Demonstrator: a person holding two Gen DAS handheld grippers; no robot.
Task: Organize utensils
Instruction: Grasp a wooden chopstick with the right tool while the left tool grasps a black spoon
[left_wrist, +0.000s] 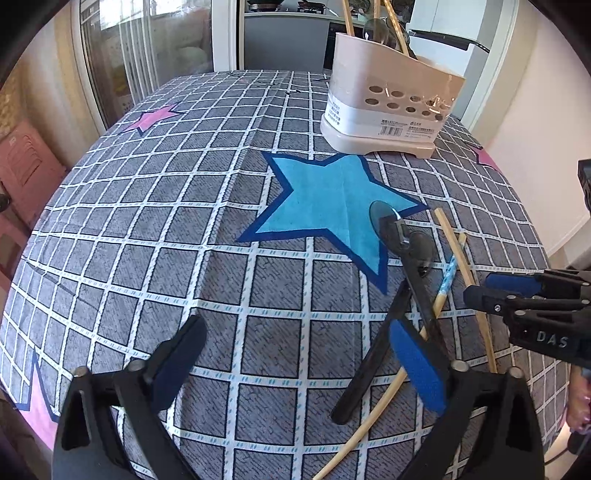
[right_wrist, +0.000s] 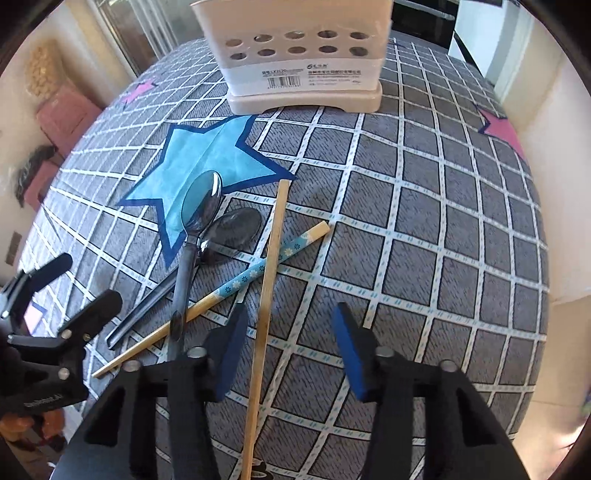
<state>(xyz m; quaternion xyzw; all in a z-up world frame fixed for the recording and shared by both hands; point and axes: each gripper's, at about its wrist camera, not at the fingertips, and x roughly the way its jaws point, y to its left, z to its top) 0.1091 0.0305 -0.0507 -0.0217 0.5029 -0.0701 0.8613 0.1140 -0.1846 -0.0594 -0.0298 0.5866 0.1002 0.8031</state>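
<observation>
On the checked tablecloth lie a plain bamboo chopstick (right_wrist: 271, 266), a chopstick with a blue flowered band (right_wrist: 258, 271) and two spoons (right_wrist: 207, 199) with dark handles, crossing each other by the blue star. My right gripper (right_wrist: 290, 310) stands open over the plain chopstick, which runs between the fingers close beside the left pad (right_wrist: 231, 354); the right pad is well clear of it. My left gripper (left_wrist: 297, 332) is wide open and holds nothing, its right finger (left_wrist: 417, 369) above the spoon handles (left_wrist: 369, 369). Each gripper shows at the edge of the other's view: the right gripper (left_wrist: 480, 288) and the left gripper (right_wrist: 79, 286).
A beige perforated utensil holder (left_wrist: 388, 107) stands at the far side of the table, behind the star, with chopsticks and a spoon upright in it. The table edge drops off to the right near a white wall. Pink boxes sit on the floor at the left.
</observation>
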